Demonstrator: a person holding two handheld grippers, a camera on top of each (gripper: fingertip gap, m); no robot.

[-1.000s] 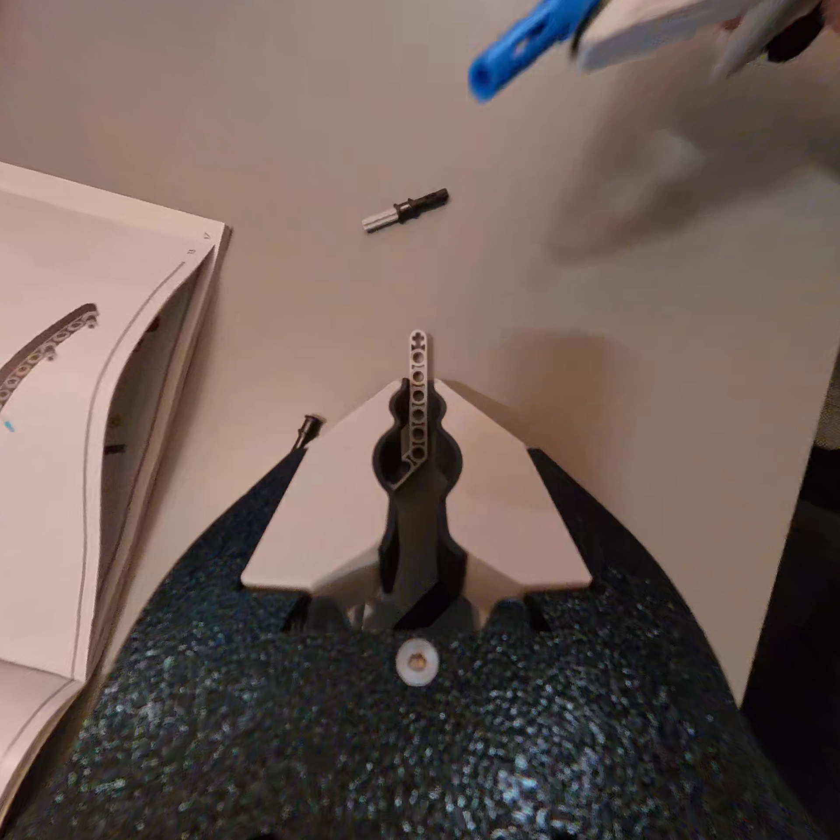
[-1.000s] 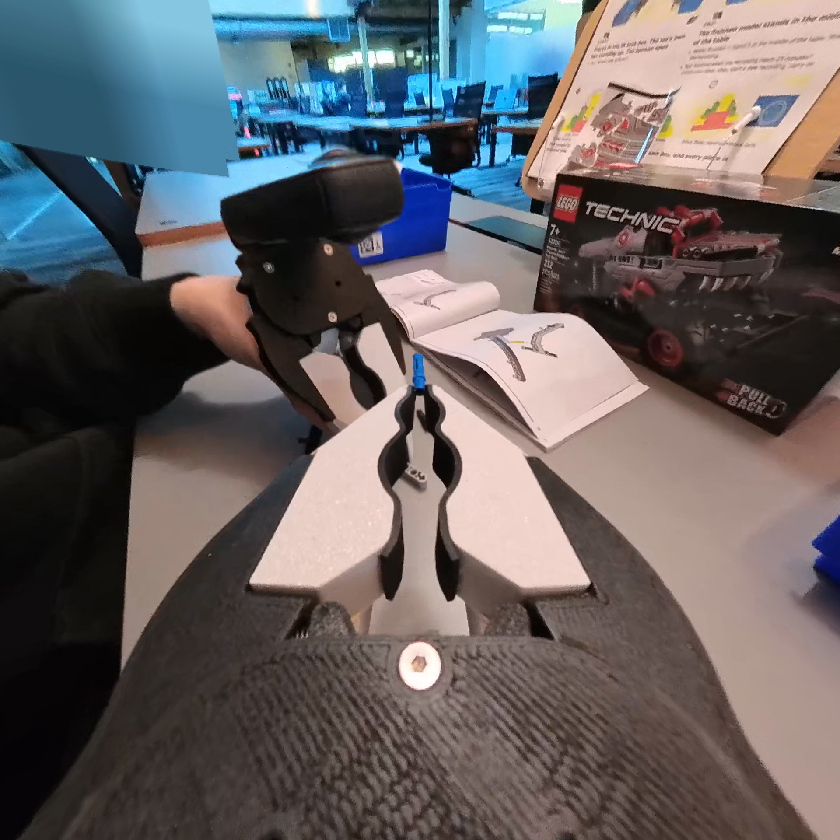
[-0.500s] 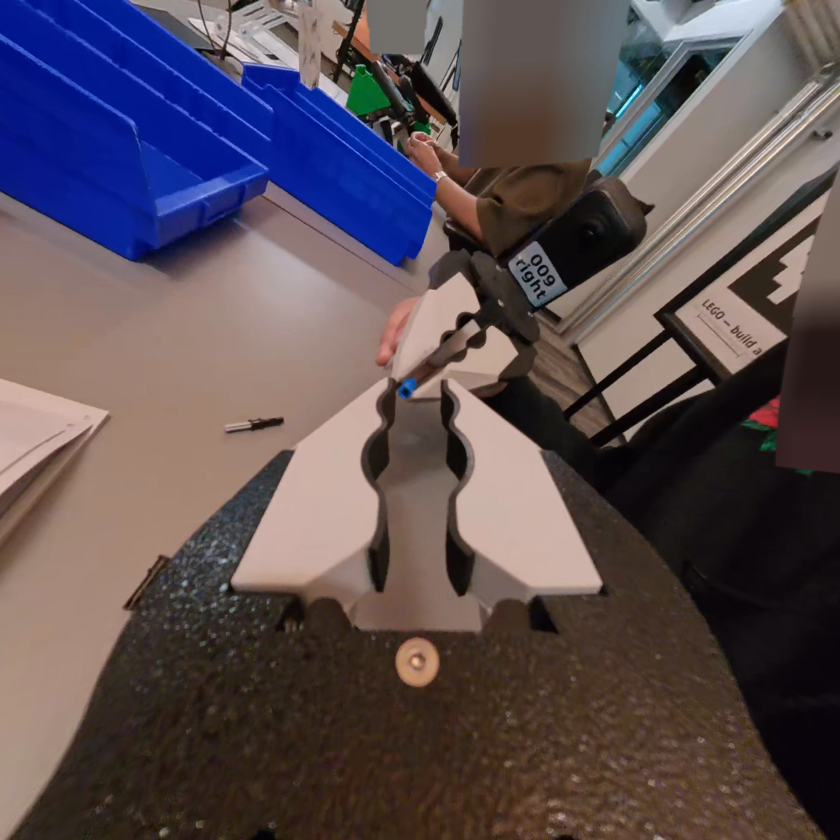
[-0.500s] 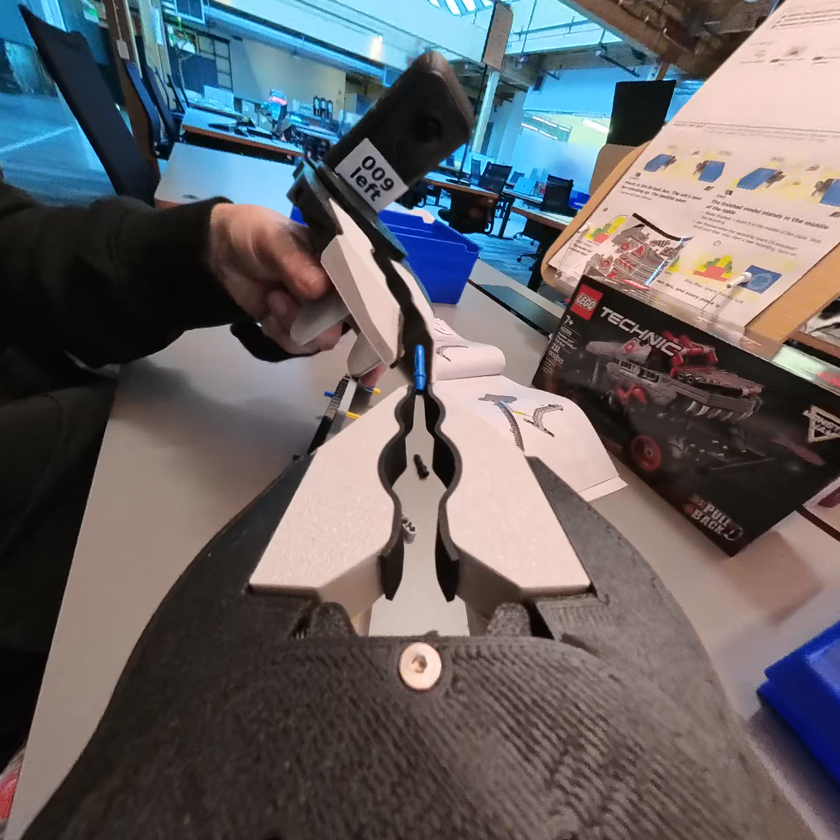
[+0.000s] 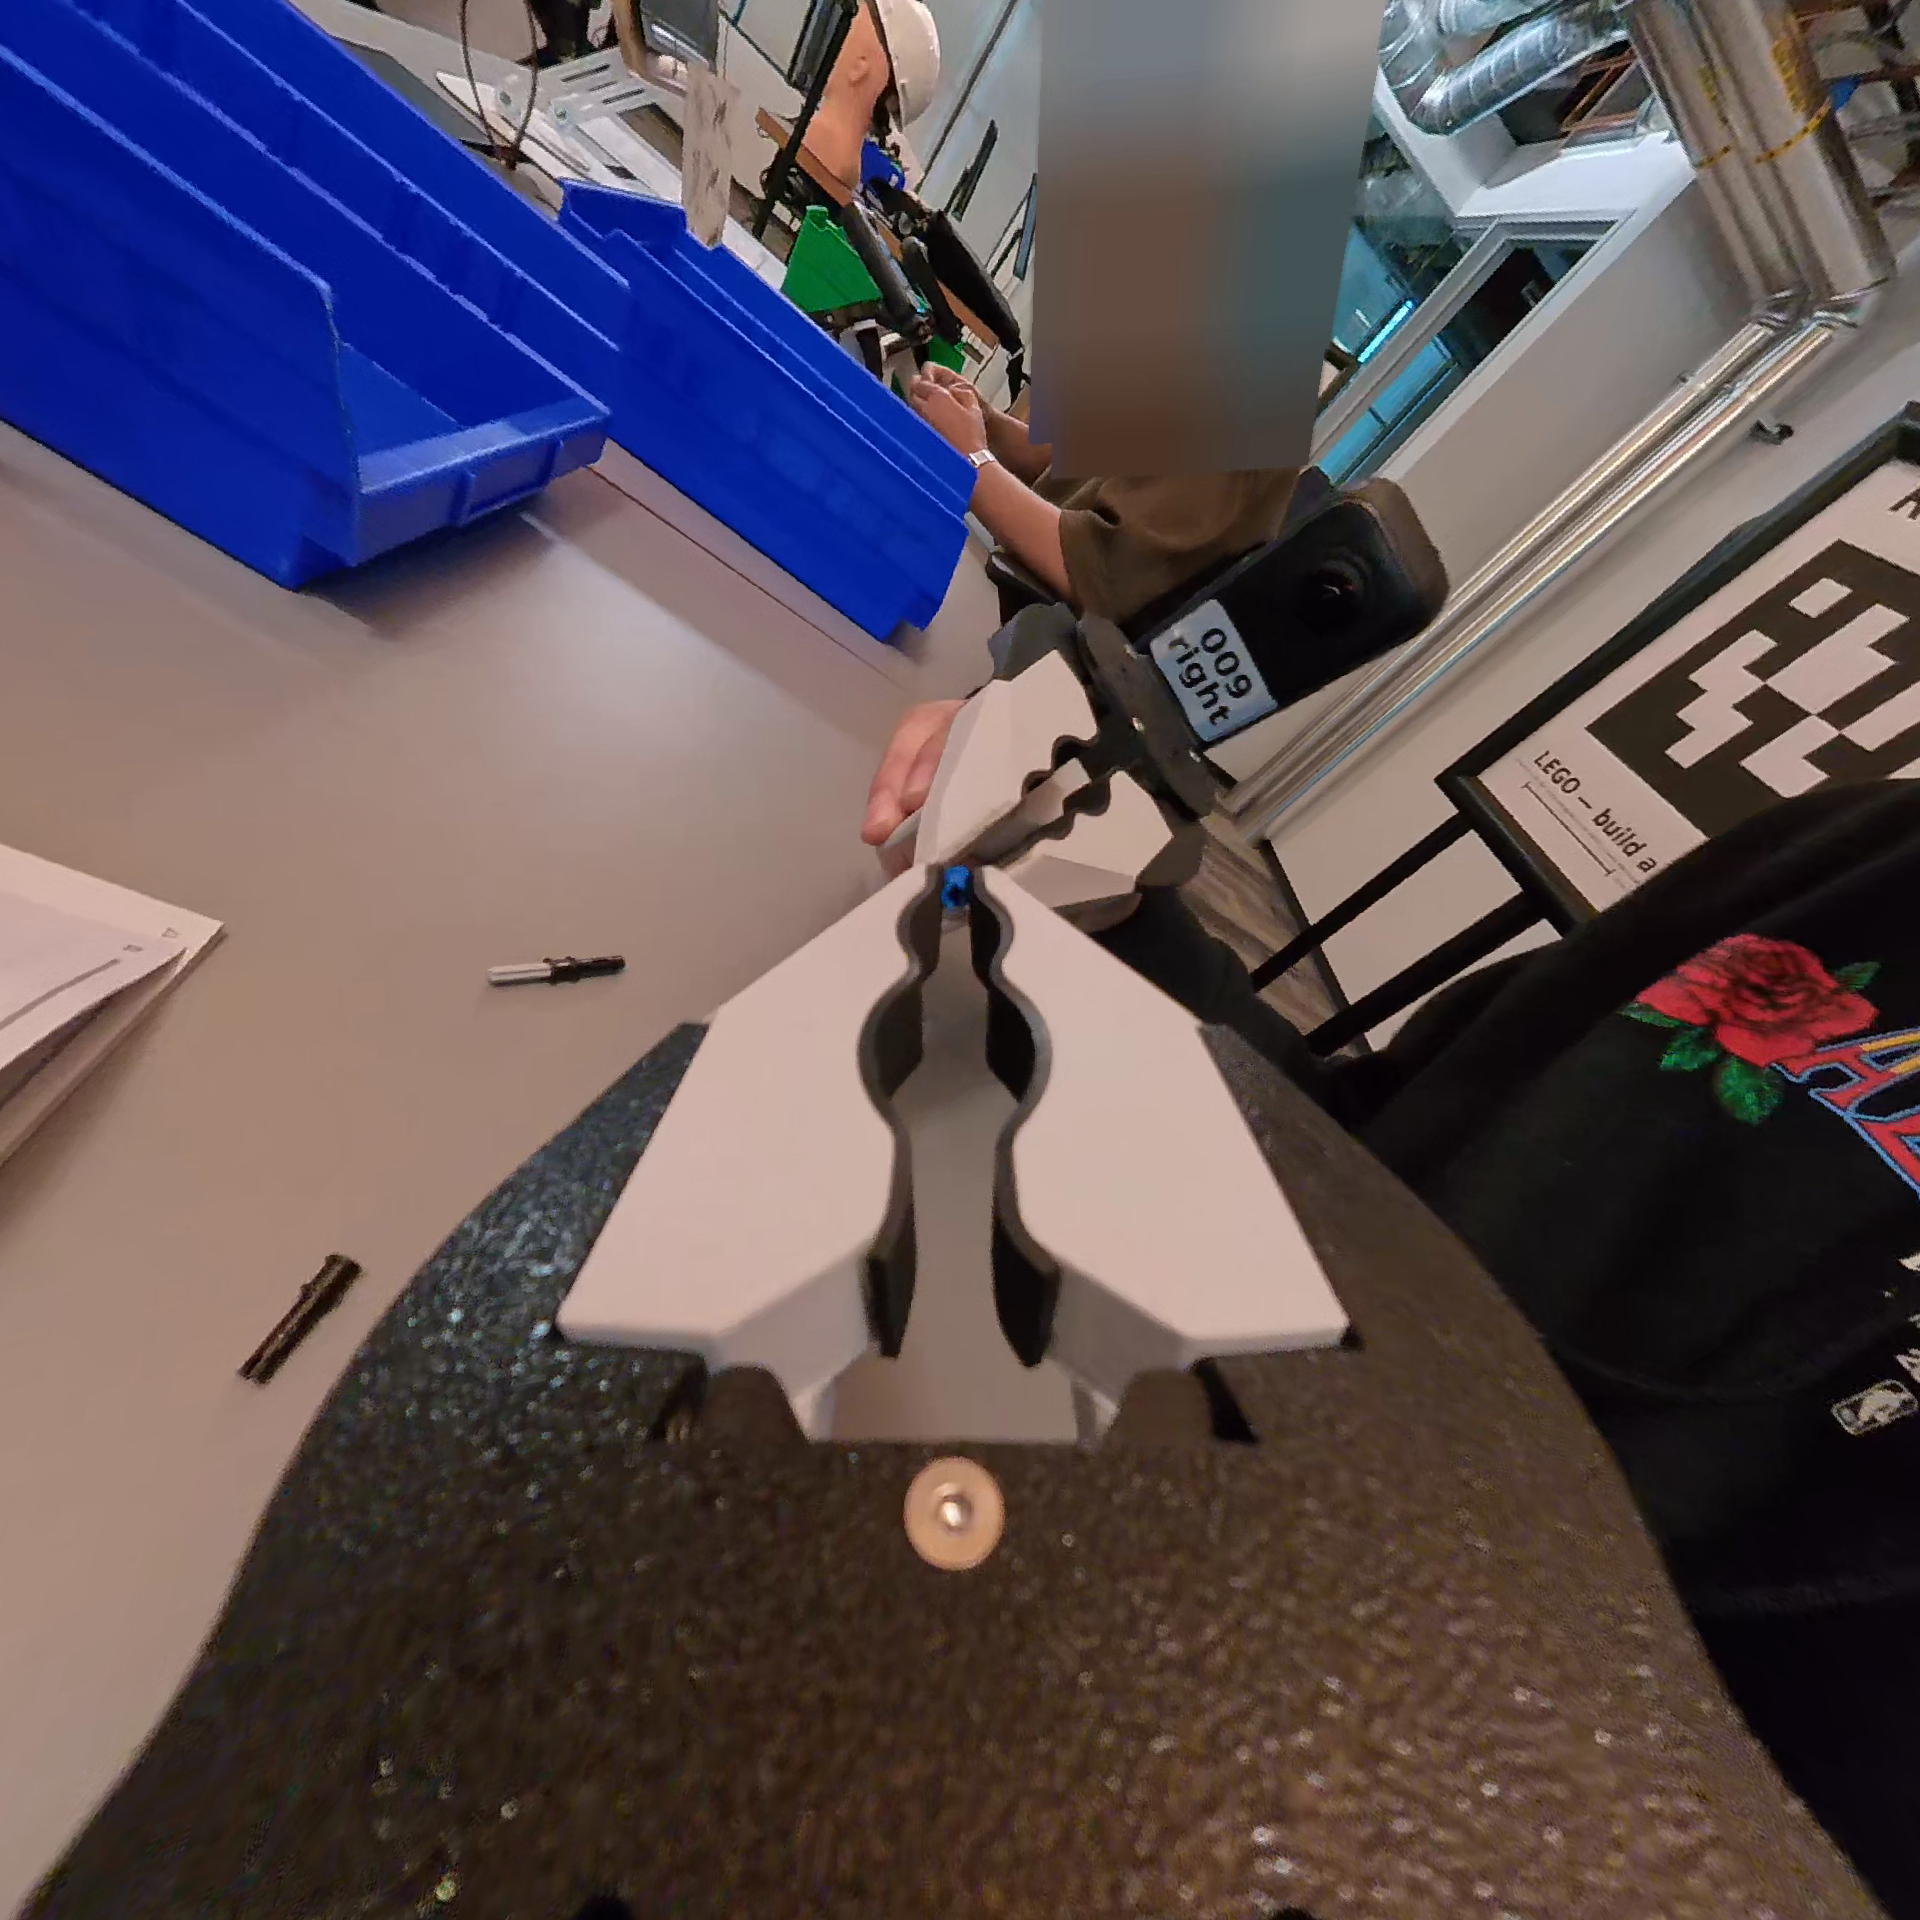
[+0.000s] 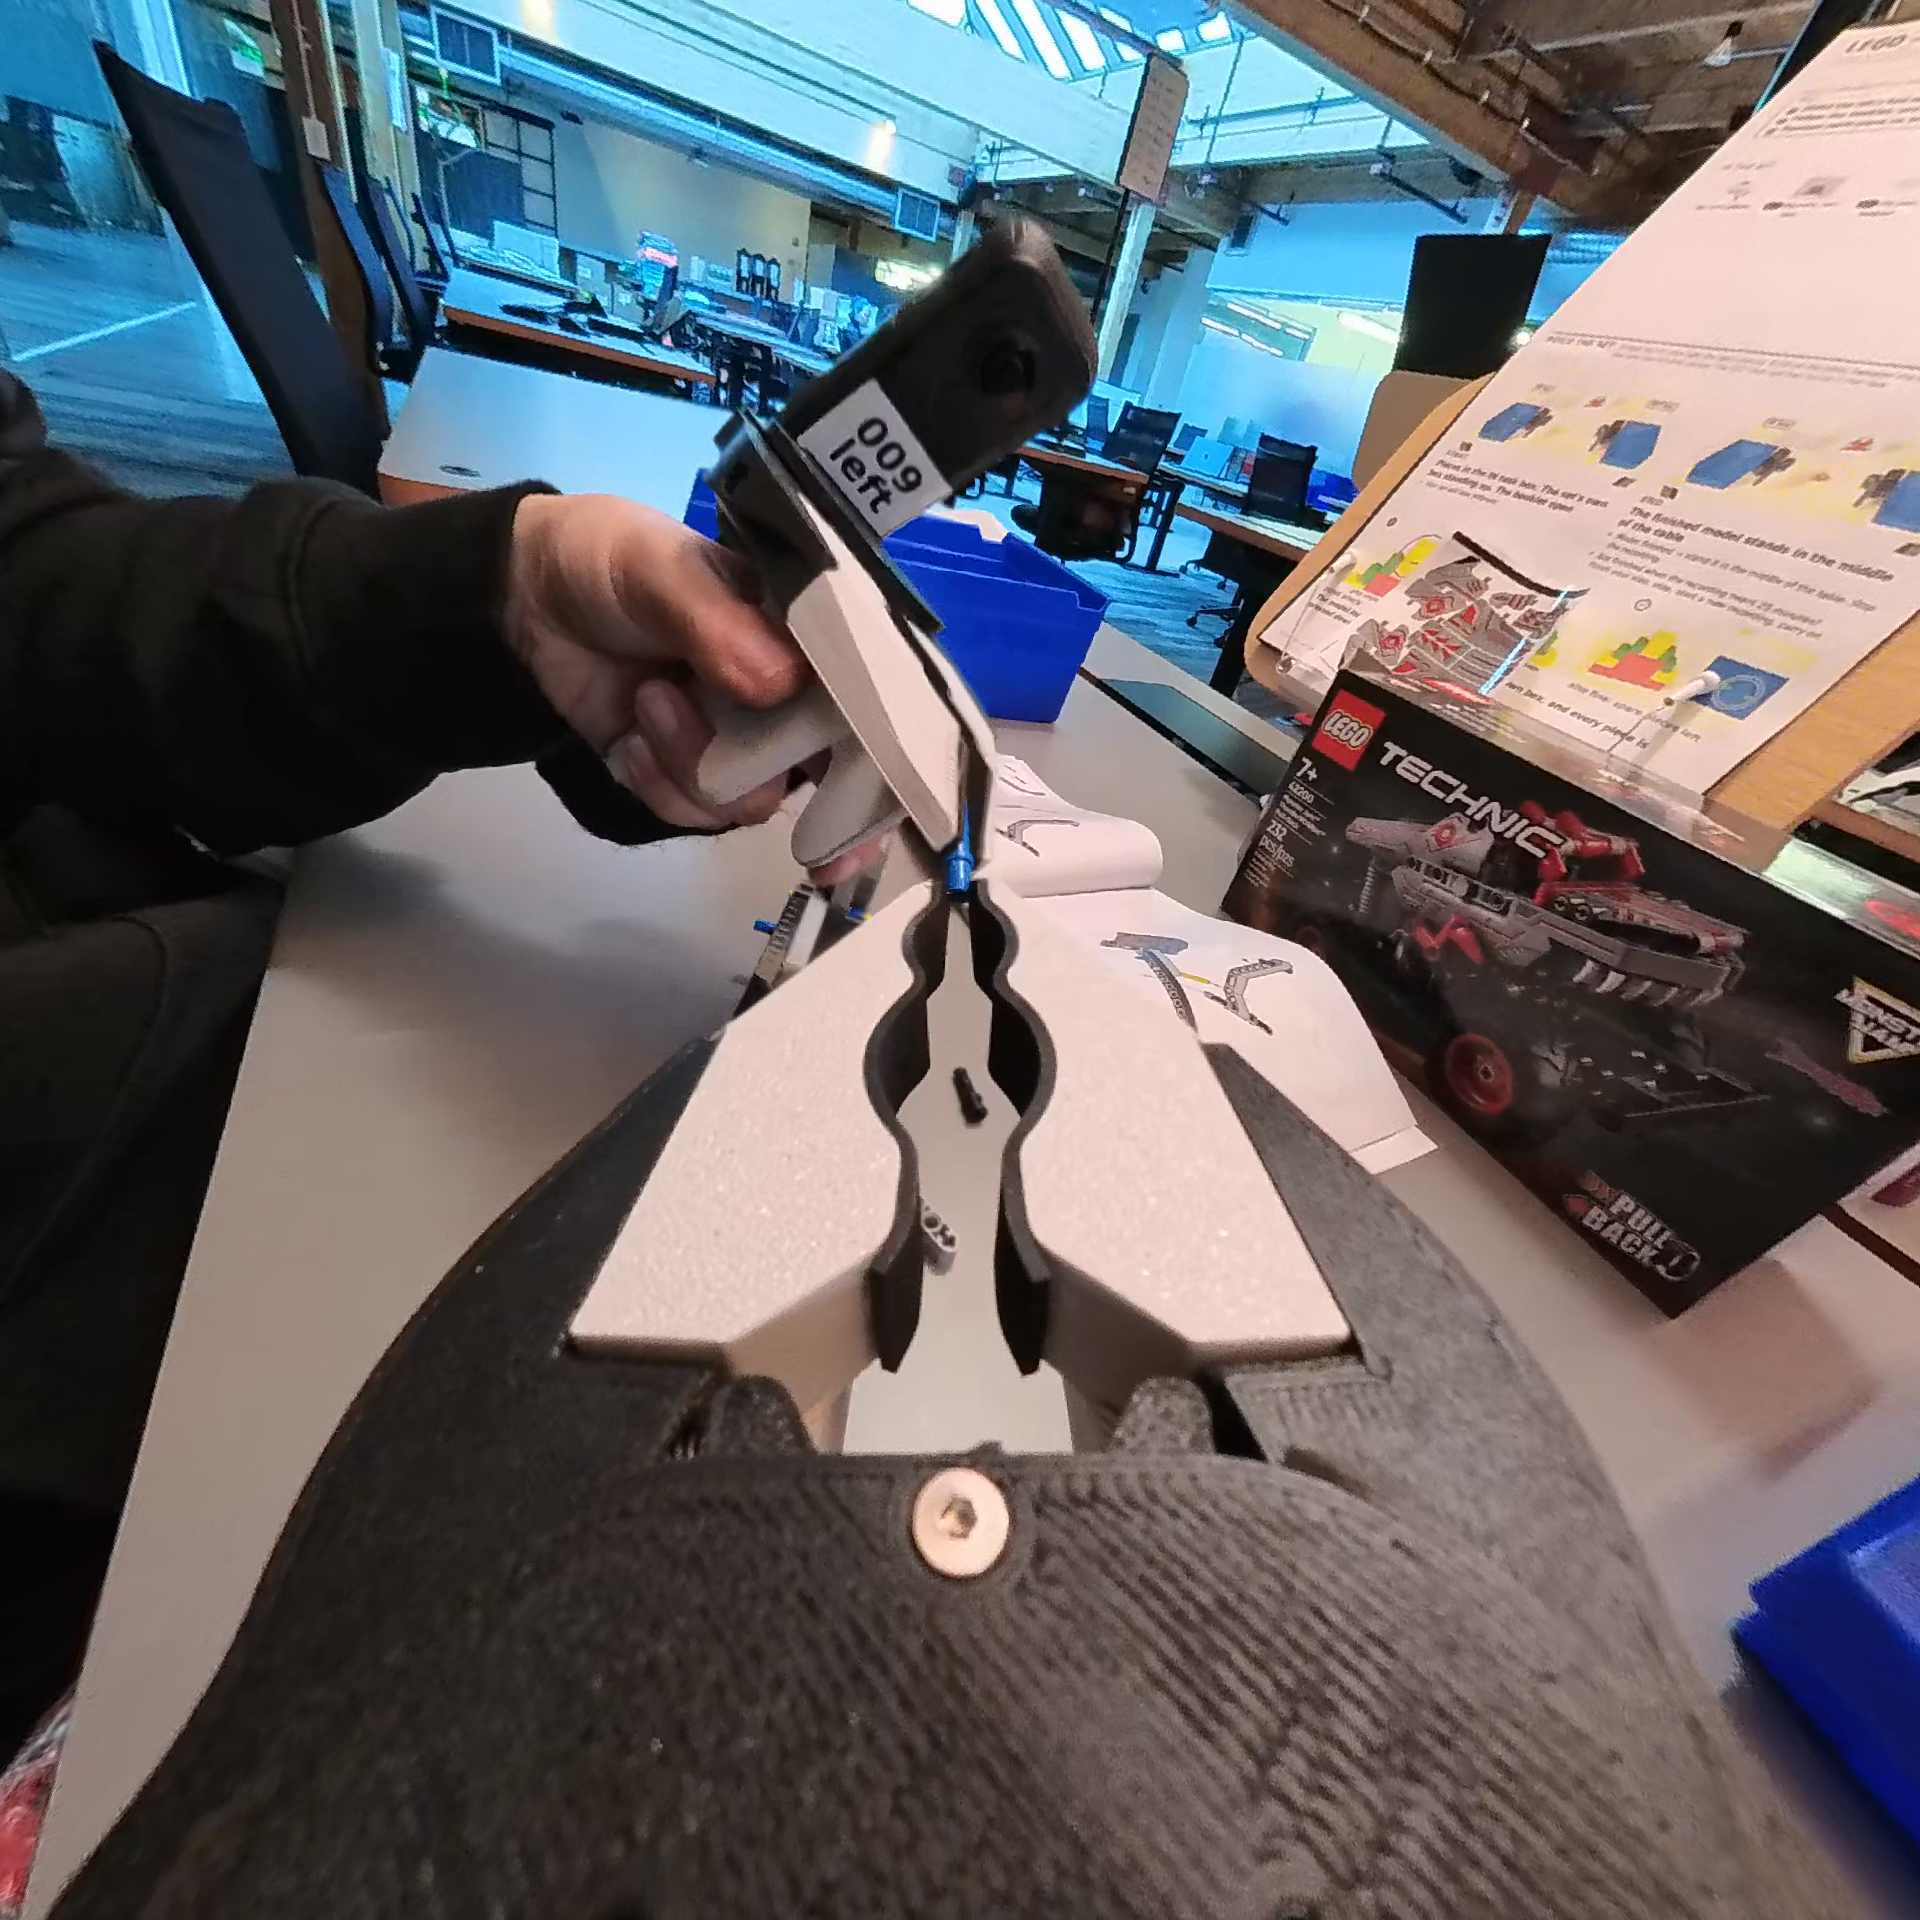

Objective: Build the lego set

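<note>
A small blue pin [image 6: 957, 864] is held in the air between both grippers, tip to tip. My right gripper [image 6: 954, 902] is shut on its near end. My left gripper [image 5: 953, 883] has its jaws closed narrowly on the pin's other end [image 5: 953, 894]. In the right wrist view the left gripper [image 6: 961, 823] comes down from the upper left, held by a hand. In the left wrist view the right gripper [image 5: 961, 860] reaches in from the upper right. A grey beam [image 6: 938, 1226] and a black pin [image 6: 968, 1093] lie on the table below.
An open instruction booklet [image 6: 1195, 987] and the set's box [image 6: 1558, 966] lie to the right. A grey-and-black axle pin [image 5: 556, 969] and a black pin [image 5: 299, 1317] lie loose on the table [image 5: 416, 790]. Blue bins [image 5: 312, 416] stand at the back. A person sits beyond. Both grippers' tips are close together, under 4 cm apart.
My left gripper has let go of the grey beam, lifted off the table, swung up to meet the right gripper, and closed on the blue pin's free end.
</note>
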